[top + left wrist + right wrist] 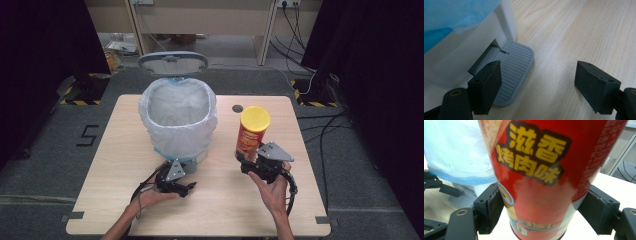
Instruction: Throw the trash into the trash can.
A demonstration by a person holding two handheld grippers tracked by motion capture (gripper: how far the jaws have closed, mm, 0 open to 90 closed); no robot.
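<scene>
Bin (178, 120): we see a white pedal bin standing on the far left half of the table (215, 210); its grey lid (172, 63) is tipped up and back; a thin white bag (150, 107) lines it and folds over the rim; in the left claw view the bag looks blue at the top edge.
Inside the bin: from the high view we make out only the pale liner; whether anything lies at the bottom we cannot tell.
Pedal (515, 70): grey, ribbed, sticking out from the foot of the bin onto the table.
Can (251, 134): a tall red snack tube with a yellow lid (255, 118), upright, at the right of the bin and apart from it; the lid is on, so its contents are hidden from us.
Right claw (250, 160): clamped on the lower part of the can, one black pad on each side, pressing the red wall in its own view; the can's base is cut off at the bottom edge there, so we cannot say whether it touches the table.
Left claw (537, 86): jaws wide apart with nothing between them; one jaw sits just over the pedal, the other over bare wood; contact with the pedal we cannot judge.
Hard to read: the small print on the can is blurred; only the large yellow characters show.
</scene>
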